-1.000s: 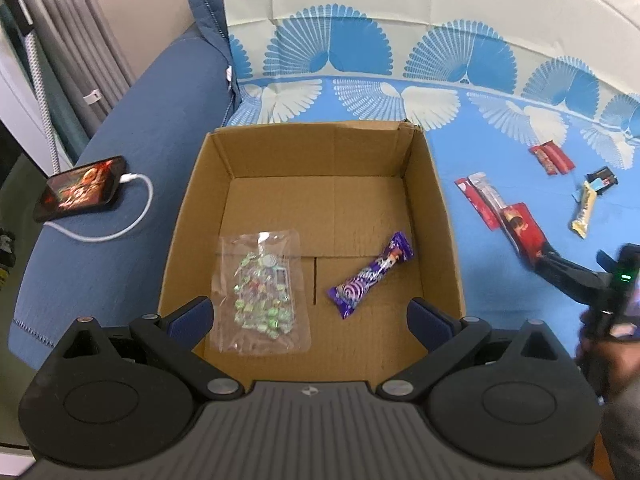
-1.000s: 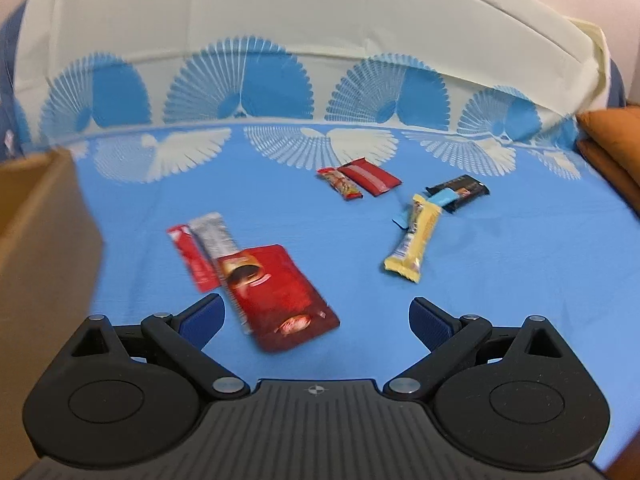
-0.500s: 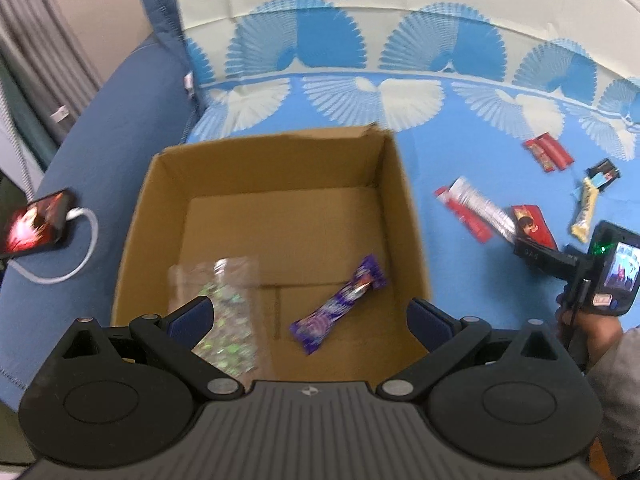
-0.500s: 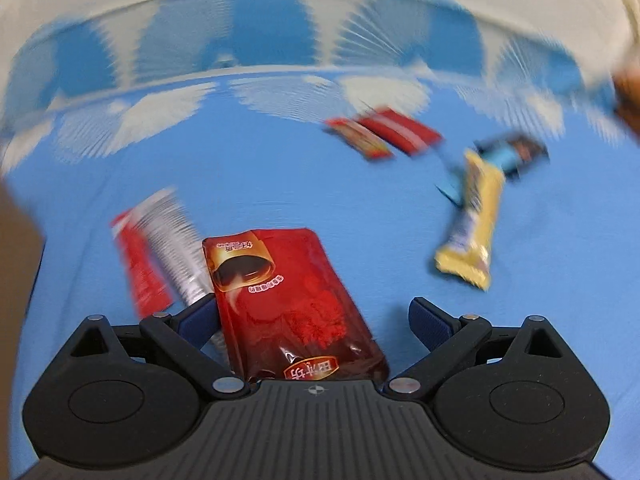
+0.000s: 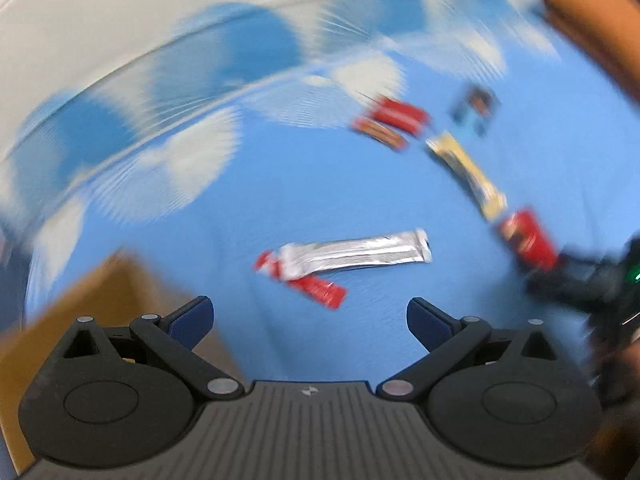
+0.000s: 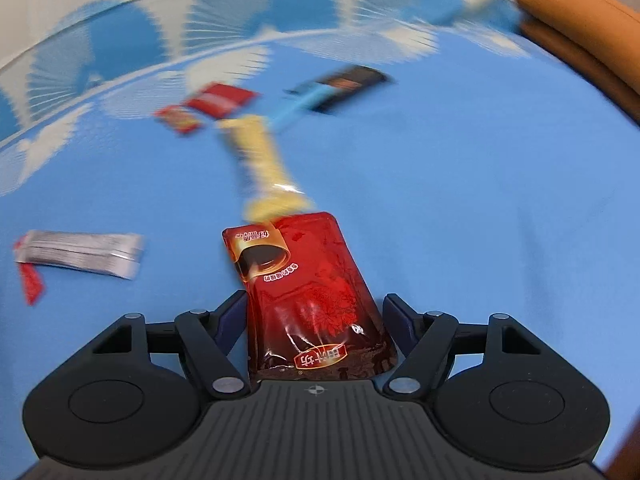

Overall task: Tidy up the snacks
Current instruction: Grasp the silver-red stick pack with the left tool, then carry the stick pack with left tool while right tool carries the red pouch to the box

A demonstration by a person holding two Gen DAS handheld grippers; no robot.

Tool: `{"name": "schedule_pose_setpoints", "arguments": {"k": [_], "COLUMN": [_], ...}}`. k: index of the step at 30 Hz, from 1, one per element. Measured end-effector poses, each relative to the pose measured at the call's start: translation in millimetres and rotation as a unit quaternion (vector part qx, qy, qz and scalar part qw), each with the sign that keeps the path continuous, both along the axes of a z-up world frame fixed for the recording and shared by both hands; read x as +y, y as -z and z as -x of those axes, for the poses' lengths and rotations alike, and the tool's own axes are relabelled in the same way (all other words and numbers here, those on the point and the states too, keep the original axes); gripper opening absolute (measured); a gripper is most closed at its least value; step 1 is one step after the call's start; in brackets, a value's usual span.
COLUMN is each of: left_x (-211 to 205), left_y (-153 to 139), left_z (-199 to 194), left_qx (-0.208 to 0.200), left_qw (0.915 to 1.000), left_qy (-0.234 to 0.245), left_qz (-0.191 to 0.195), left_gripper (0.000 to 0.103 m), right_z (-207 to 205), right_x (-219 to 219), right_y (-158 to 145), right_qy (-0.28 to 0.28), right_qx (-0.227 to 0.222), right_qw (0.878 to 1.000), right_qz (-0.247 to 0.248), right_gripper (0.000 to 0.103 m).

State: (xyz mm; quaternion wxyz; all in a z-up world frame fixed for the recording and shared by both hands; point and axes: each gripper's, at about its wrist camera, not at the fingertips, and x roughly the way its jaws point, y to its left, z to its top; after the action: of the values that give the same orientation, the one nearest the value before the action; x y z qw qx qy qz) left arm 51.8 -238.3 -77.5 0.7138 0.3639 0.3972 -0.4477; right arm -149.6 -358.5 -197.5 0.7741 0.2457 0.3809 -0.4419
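While left gripper [image 5: 309,318] gapes, right gripper [image 6: 315,320] now clamping red pouch [image 6: 304,292].

Bare blue sheet [image 5: 360,184] lay open ahead of left gripper [image 5: 309,318], w/ silver stick [image 5: 356,255] just beyond; cardboard box [image 5: 116,292] (blurred) blocked lower left, right gripper [image 5: 588,280] far right.

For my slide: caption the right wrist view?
Right claw closing around a glossy red foil sachet above the blue bedsheet.

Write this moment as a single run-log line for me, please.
right tongs: shut on red pouch | left tongs: open, empty, over silver stick pack | cardboard box: lower left | views blurred
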Motion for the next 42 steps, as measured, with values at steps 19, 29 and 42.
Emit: {"name": "schedule_pose_setpoints", "arguments": {"k": [19,29,42], "left_x": [-111.7,-75.8,60.6], "left_y": [135.9,69.5,-82.4], "left_z": [-35.4,-28.6,26.5], "left_qx": [0.077,0.101,0.090], "left_qw": [0.9766,0.9900,0.9936], "left_qy": [0.128,0.067,-0.018], "left_qz": [-0.155,-0.072,0.065], "left_gripper": [0.081,0.008,0.008], "right_z": [8.4,21.2,50.9], "right_x": [-22.6,-8.3,80.4], "right_y": [13.5,-16.2,-139.6], "right_qy": [-0.041,-0.017,-0.037], "right_qx": [0.018,-0.003,-0.098], "right_qw": [0.999,1.000,0.993], "right_qz": [0.021,0.020,0.063], "right_gripper": [0.082,0.051,0.051]}}
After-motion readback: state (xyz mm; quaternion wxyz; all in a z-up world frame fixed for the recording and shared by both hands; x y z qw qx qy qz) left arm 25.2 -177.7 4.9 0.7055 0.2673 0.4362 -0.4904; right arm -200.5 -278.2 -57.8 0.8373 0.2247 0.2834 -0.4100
